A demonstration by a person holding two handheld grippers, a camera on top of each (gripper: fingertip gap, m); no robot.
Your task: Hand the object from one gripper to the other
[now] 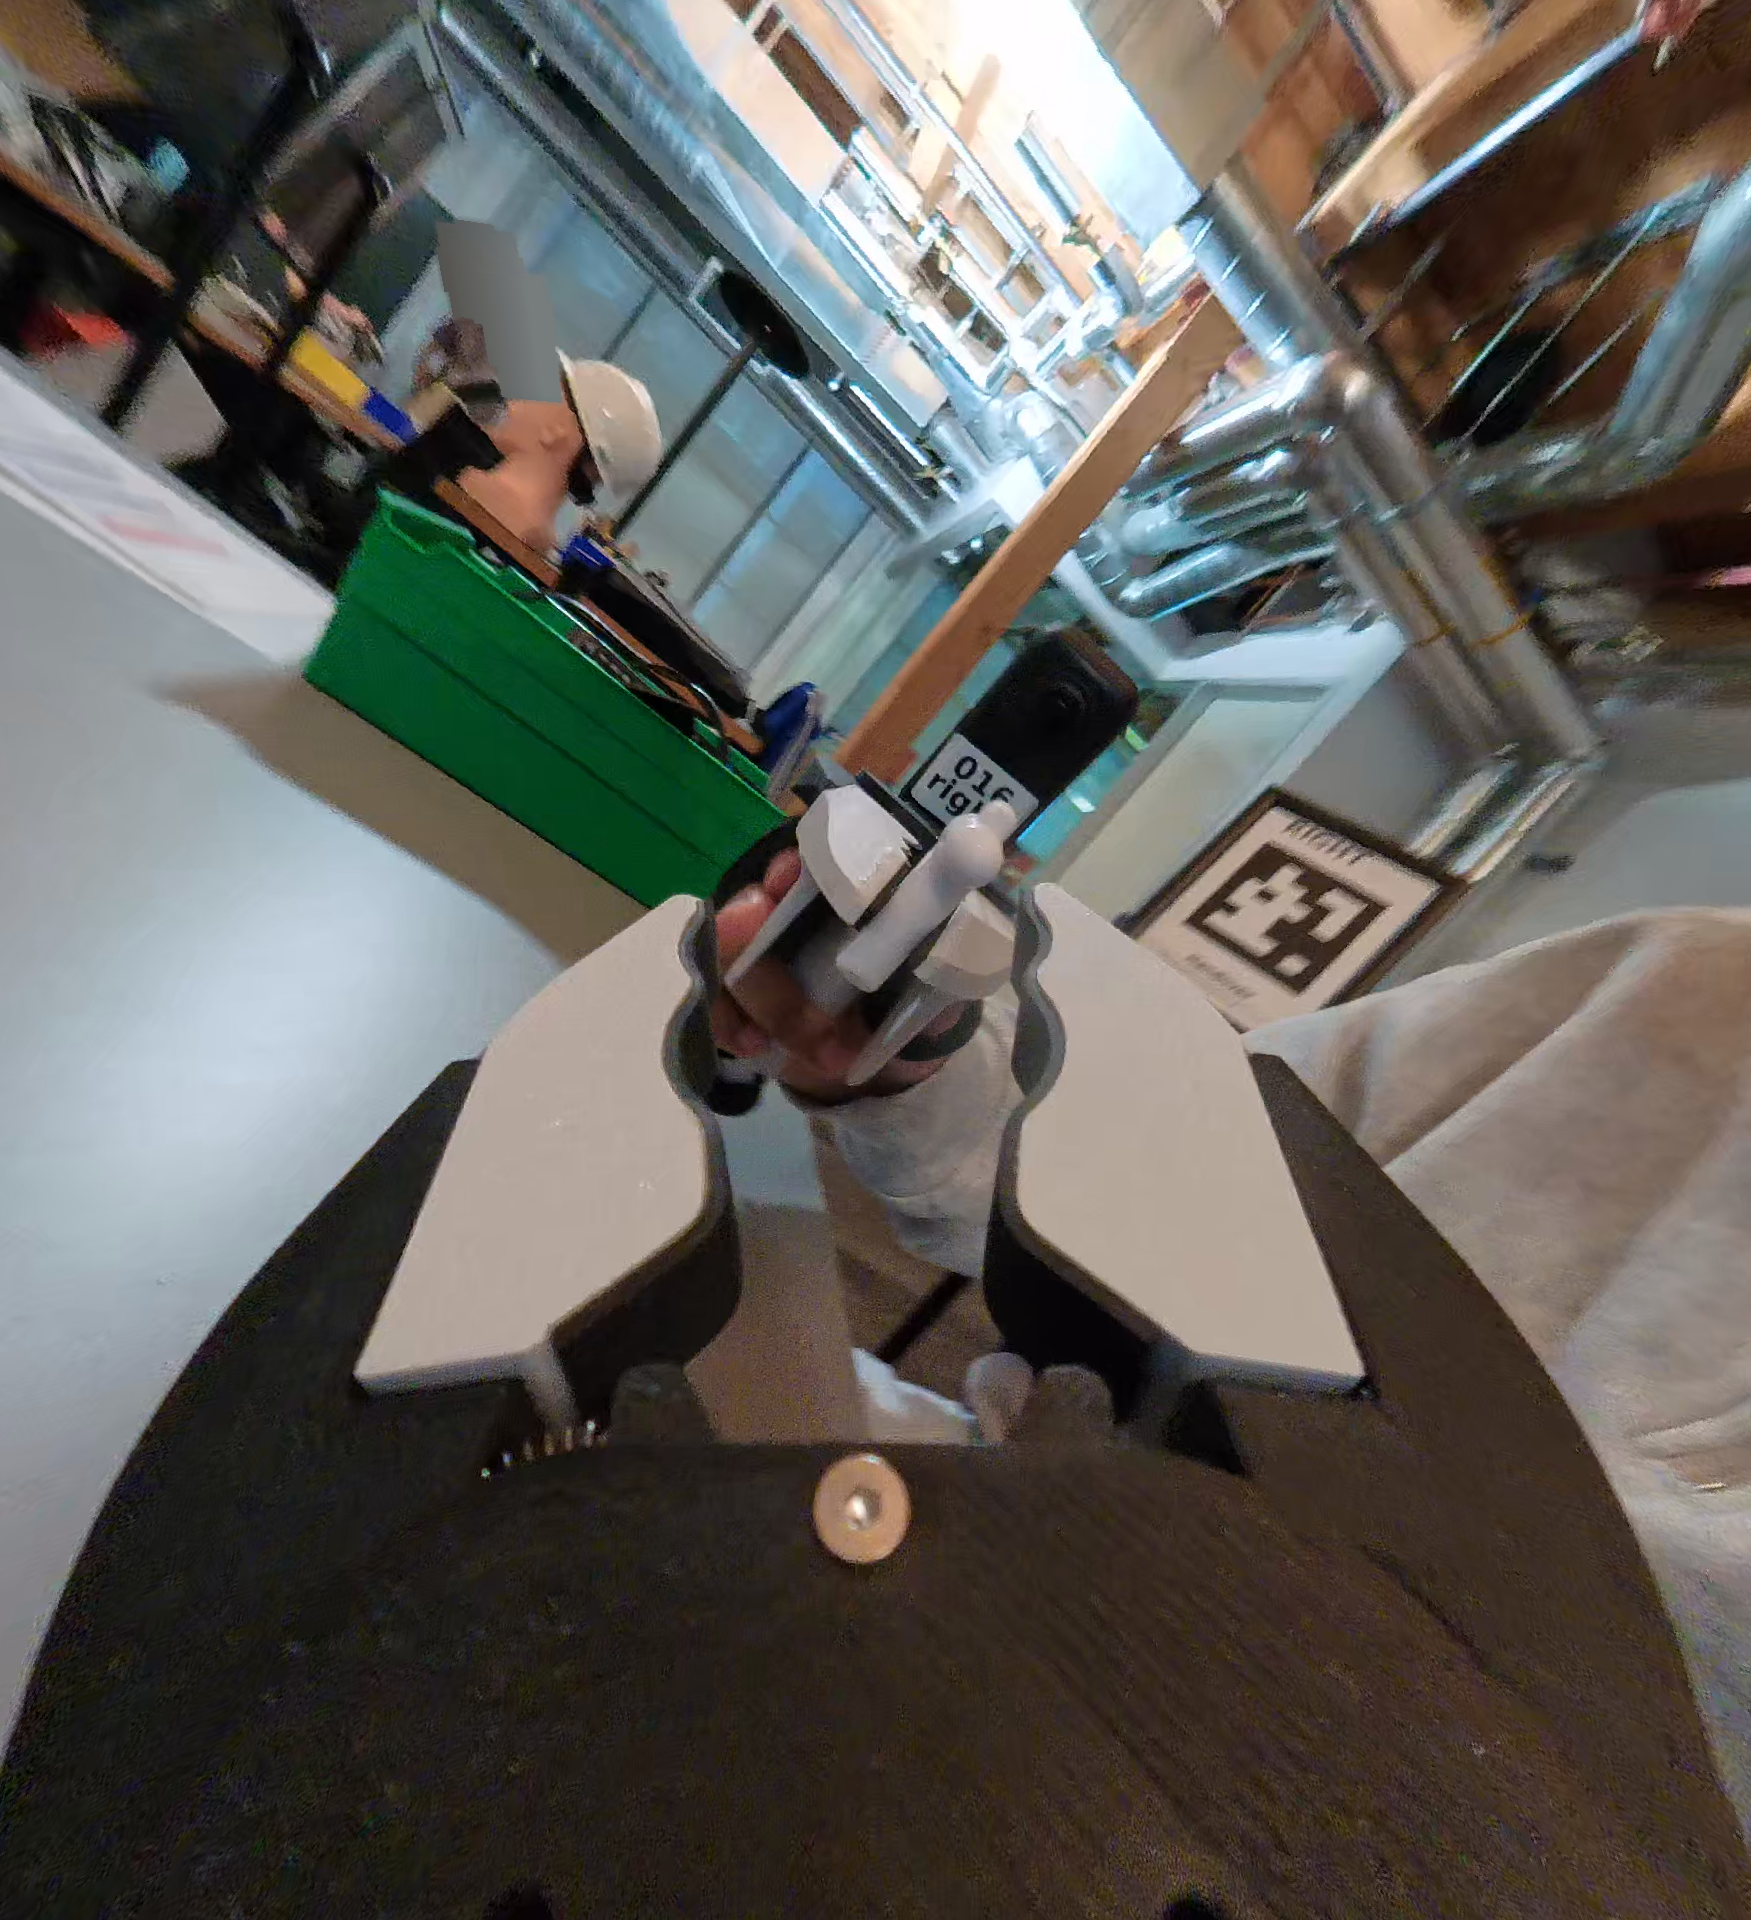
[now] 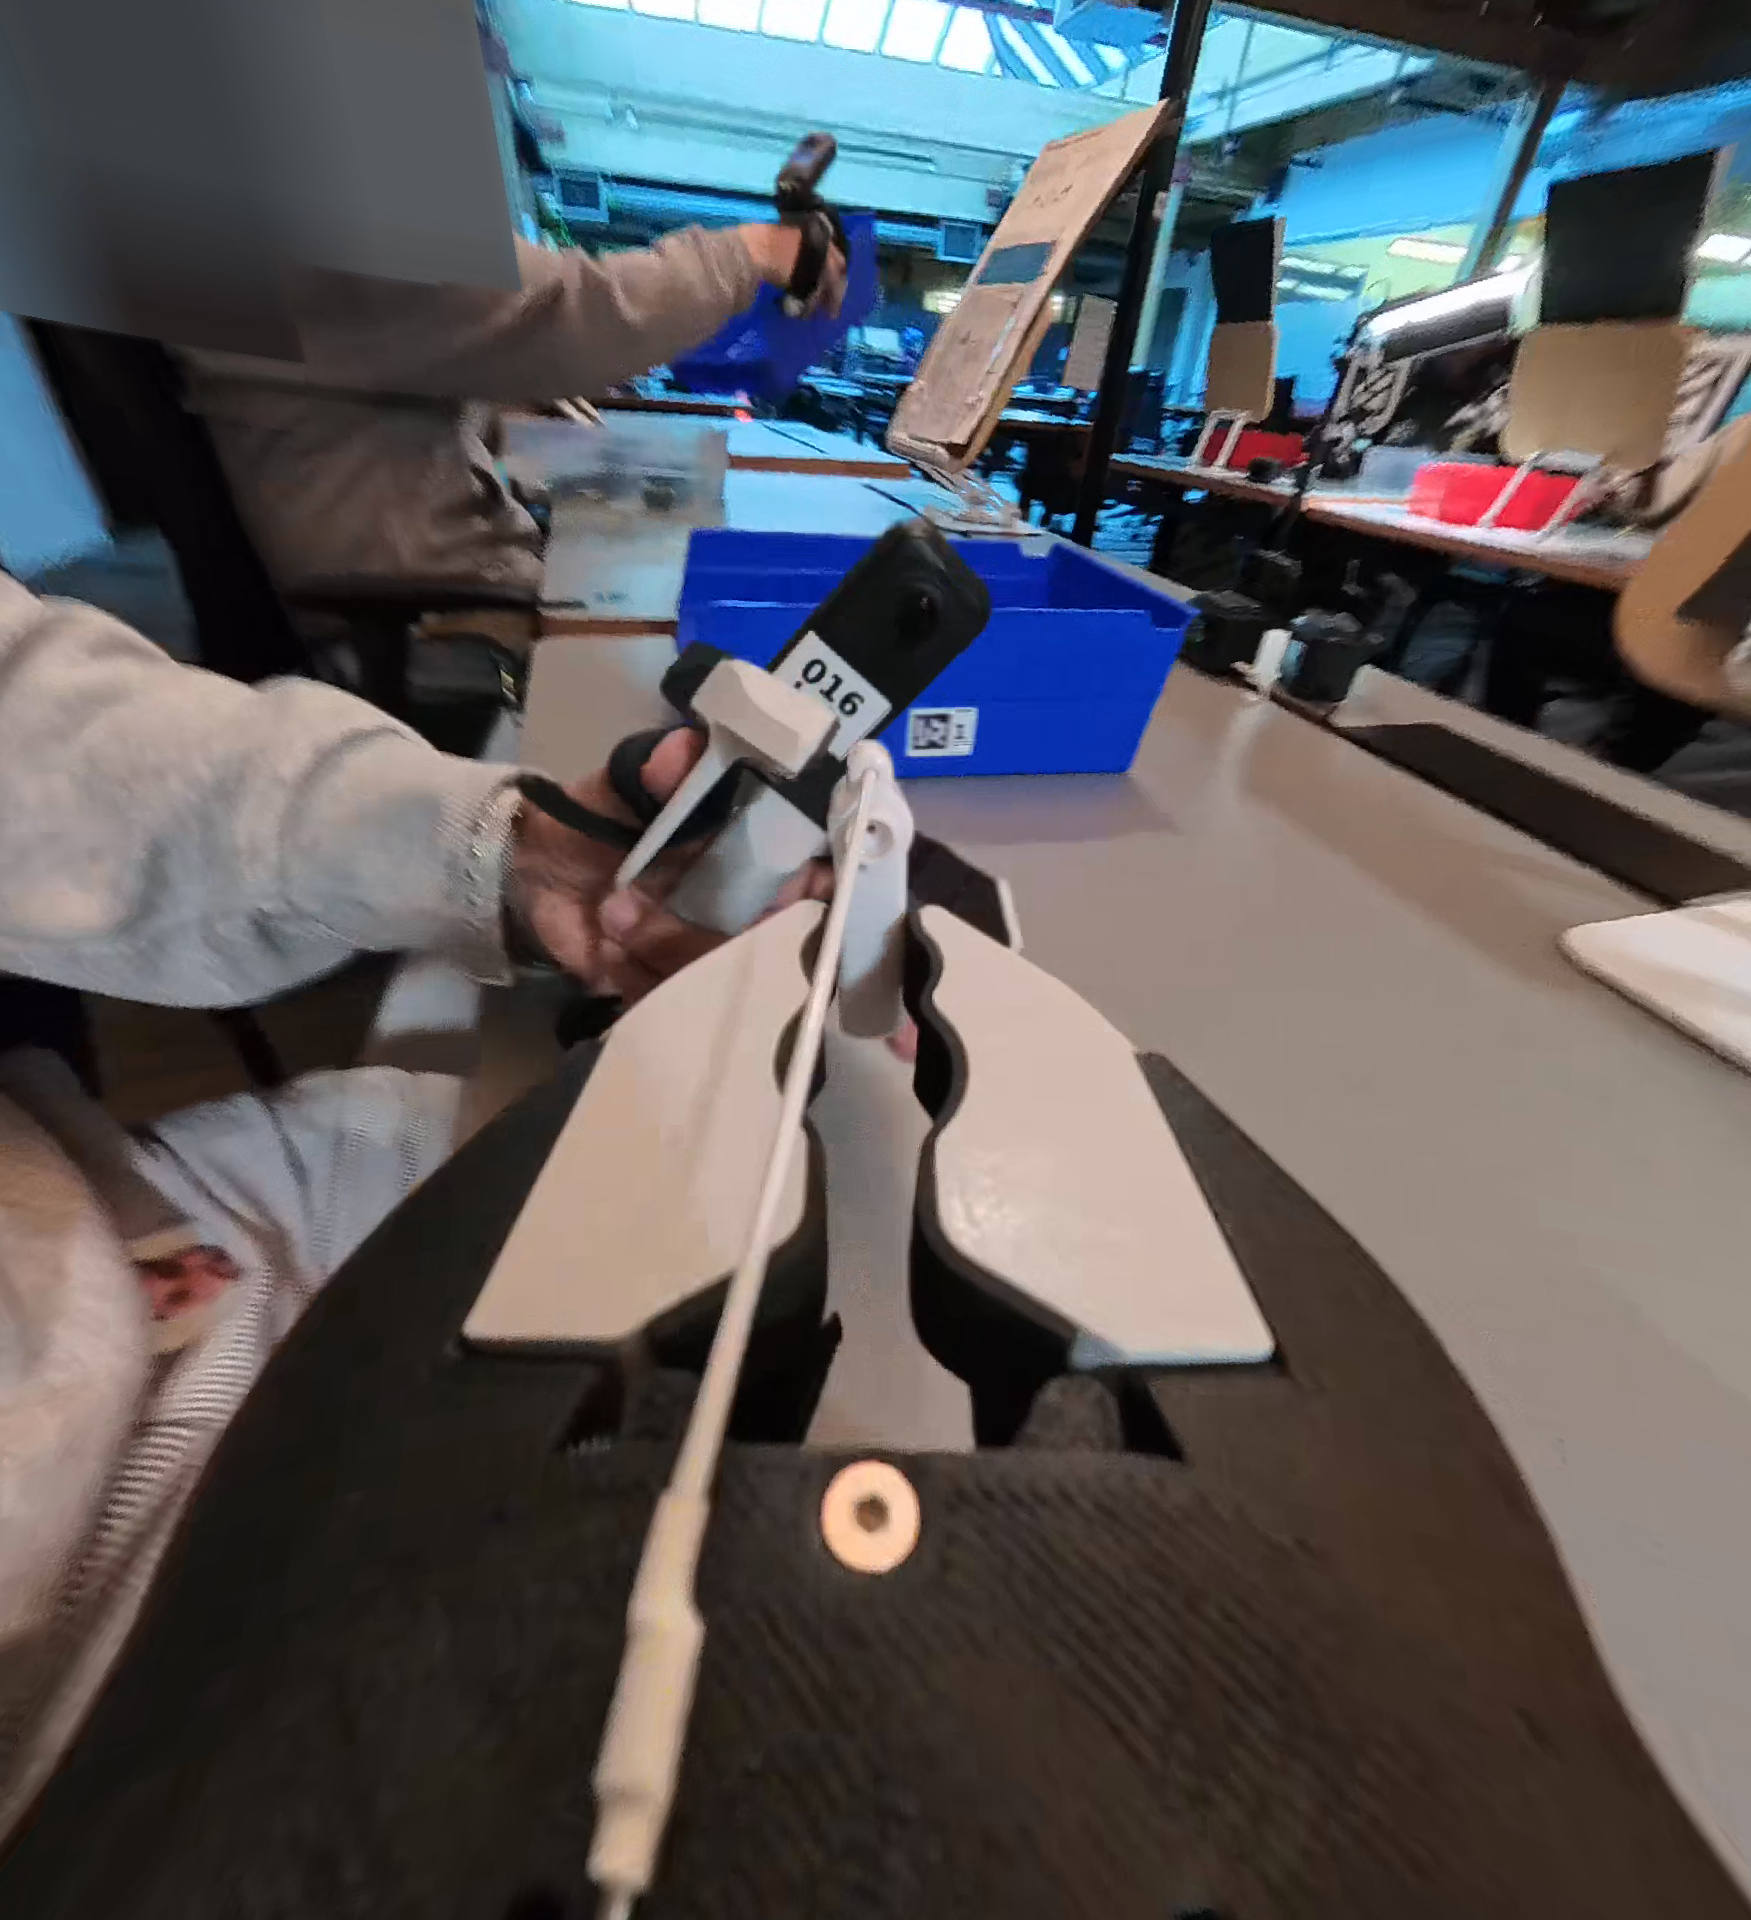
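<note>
The object is a white plug piece (image 2: 871, 935) with a thin white cable (image 2: 746, 1299) that trails back over my right gripper. My right gripper (image 2: 869, 925) is shut on the plug at its fingertips. In the left wrist view the same plug (image 1: 912, 904) sits between the fingers of the right gripper, held out by a hand. My left gripper (image 1: 869, 914) is open, its jaws wide apart, with the plug at or just beyond its fingertips. One left-gripper finger (image 2: 762, 717) shows above the plug in the right wrist view; the other is mostly hidden.
A blue bin (image 2: 1037, 665) stands on the grey table (image 2: 1370, 1039) behind the grippers. A white flat item (image 2: 1702, 987) lies at the right. A green crate (image 1: 538, 727) and a framed marker board (image 1: 1286, 914) stand farther off. A person (image 2: 383, 416) is at the left.
</note>
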